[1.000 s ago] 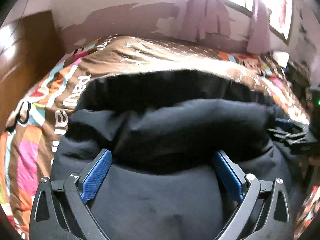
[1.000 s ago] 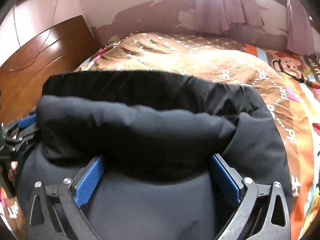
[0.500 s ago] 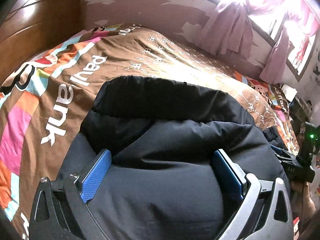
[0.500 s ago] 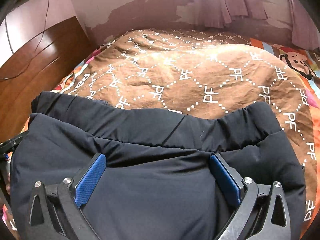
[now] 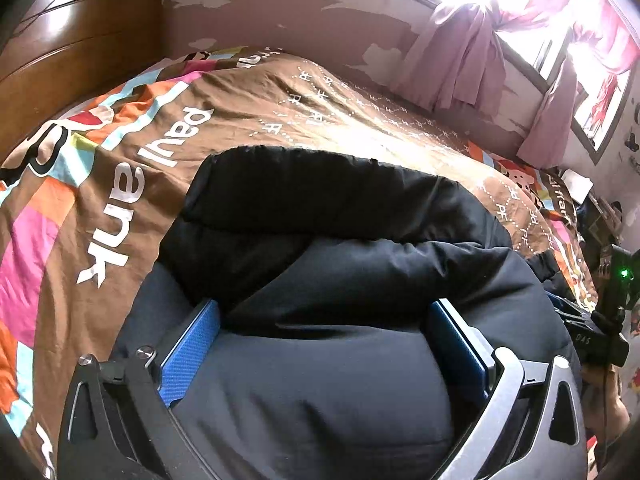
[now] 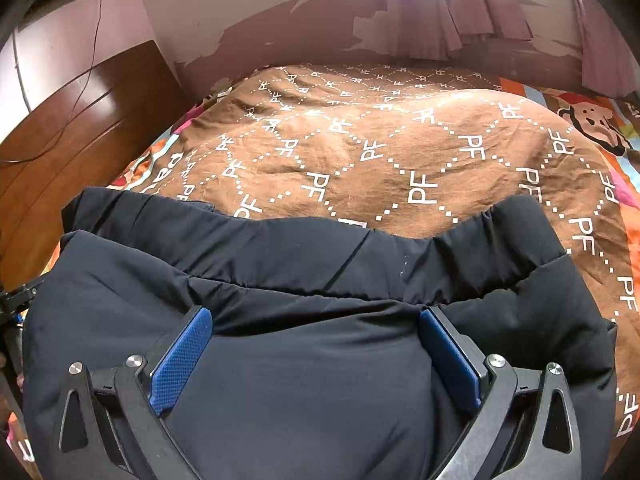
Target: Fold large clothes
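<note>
A large black padded jacket (image 5: pixel 328 248) lies folded on the bed and fills the lower half of both views (image 6: pixel 320 280). My left gripper (image 5: pixel 324 320) has its blue pads spread wide, with the jacket's bulk bulging between them. My right gripper (image 6: pixel 316 328) stands the same way, its jaws wide apart over the jacket's near fold. The folded-over layer reaches close to the jacket's far hem. The right gripper's body (image 5: pixel 596 332) shows at the right edge of the left wrist view. Fabric hides the fingertips of both grippers.
The bed carries a brown quilt (image 6: pixel 400 152) with white "PF" print and coloured borders (image 5: pixel 48 208). A wooden headboard (image 6: pixel 80 120) stands to the left. A peeling wall and pink curtains (image 5: pixel 460 64) under a bright window lie beyond the bed.
Both grippers have carried the jacket's near part forward and down; the raised puffy roll has flattened onto the far layer. Both views now look down on more of the quilt.
</note>
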The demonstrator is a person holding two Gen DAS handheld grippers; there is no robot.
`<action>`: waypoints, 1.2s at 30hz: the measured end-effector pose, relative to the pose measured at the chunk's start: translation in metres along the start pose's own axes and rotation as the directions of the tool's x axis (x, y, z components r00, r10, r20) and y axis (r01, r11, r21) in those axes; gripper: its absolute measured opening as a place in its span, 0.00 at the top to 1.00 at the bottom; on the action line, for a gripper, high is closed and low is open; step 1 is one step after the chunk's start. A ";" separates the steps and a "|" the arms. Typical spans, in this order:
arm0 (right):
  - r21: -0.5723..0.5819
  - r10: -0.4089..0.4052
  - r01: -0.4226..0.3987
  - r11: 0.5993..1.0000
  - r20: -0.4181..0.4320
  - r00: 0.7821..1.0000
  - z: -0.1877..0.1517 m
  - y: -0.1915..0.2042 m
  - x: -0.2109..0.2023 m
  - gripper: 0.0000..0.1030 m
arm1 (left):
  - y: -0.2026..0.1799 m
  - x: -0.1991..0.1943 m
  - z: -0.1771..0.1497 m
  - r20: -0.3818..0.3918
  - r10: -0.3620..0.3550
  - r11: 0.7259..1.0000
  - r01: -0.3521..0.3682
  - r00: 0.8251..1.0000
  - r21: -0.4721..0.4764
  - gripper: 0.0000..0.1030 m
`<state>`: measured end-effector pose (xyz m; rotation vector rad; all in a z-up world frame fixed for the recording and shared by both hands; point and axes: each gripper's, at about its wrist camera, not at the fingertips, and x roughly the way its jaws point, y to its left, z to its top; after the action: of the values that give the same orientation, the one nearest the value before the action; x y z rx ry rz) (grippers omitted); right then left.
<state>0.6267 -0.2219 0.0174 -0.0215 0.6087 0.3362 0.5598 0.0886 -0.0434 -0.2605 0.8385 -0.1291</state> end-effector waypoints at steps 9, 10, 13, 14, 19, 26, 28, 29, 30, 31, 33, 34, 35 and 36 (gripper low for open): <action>0.001 0.001 -0.001 1.000 0.007 1.000 -0.001 -0.001 -0.001 0.00 | -0.001 0.001 -0.001 0.003 0.001 1.000 -0.001 1.000 0.003 0.01; 0.001 0.001 -0.001 1.000 0.006 1.000 -0.001 -0.001 -0.001 0.00 | -0.001 0.001 0.000 0.003 0.001 1.000 -0.001 1.000 0.002 0.01; 0.002 -0.003 0.003 1.000 0.007 1.000 -0.001 -0.001 -0.001 0.00 | -0.002 0.004 0.000 0.003 -0.002 1.000 0.002 1.000 0.000 0.01; 0.001 -0.006 0.006 1.000 0.010 1.000 -0.001 0.000 -0.001 0.00 | -0.001 0.003 0.000 0.003 0.001 1.000 -0.001 1.000 0.002 0.01; 0.010 -0.016 0.016 1.000 0.029 0.999 -0.003 0.000 -0.007 0.00 | -0.002 0.005 -0.002 0.013 0.006 1.000 -0.006 1.000 0.014 0.01; 0.042 -0.076 0.071 0.997 0.130 0.989 -0.014 -0.001 -0.035 0.00 | -0.003 0.001 -0.007 0.044 0.041 0.999 -0.042 0.998 0.032 0.01; 0.055 -0.097 0.088 0.995 0.186 0.978 -0.016 -0.002 -0.051 0.00 | -0.006 0.000 -0.004 0.046 0.093 0.994 -0.095 0.995 0.047 0.01; 0.064 -0.095 0.083 0.994 0.214 0.972 -0.017 -0.005 -0.061 0.00 | -0.008 -0.001 0.000 0.043 0.119 0.991 -0.122 0.992 0.059 0.01; 0.067 -0.099 0.086 0.994 0.229 0.968 -0.016 -0.008 -0.069 0.00 | -0.008 -0.002 0.001 0.044 0.129 0.989 -0.131 0.991 0.063 0.01; 0.064 -0.110 0.097 0.993 0.240 0.964 -0.016 -0.011 -0.077 0.00 | -0.008 -0.004 0.003 0.046 0.138 0.988 -0.141 0.989 0.065 0.01; 0.044 -0.124 0.116 0.992 0.261 0.957 -0.014 -0.018 -0.095 0.00 | -0.005 -0.012 0.007 0.069 0.146 0.987 -0.150 0.987 0.058 0.01; 0.037 -0.119 0.114 0.993 0.263 0.957 -0.012 -0.024 -0.103 0.00 | -0.002 -0.019 0.009 0.085 0.141 0.988 -0.146 0.986 0.056 0.01; 0.034 -0.109 0.104 0.994 0.261 0.959 -0.012 -0.031 -0.112 0.00 | 0.002 -0.025 0.011 0.099 0.141 0.987 -0.147 0.985 0.056 0.01; 0.034 -0.101 0.095 0.995 0.261 0.960 -0.012 -0.040 -0.121 0.00 | 0.005 -0.030 0.013 0.108 0.142 0.987 -0.149 0.984 0.056 0.01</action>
<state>0.5400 -0.2974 0.0729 0.0134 0.3470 0.2312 0.5496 0.1018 -0.0153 -0.1437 0.7464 -0.0055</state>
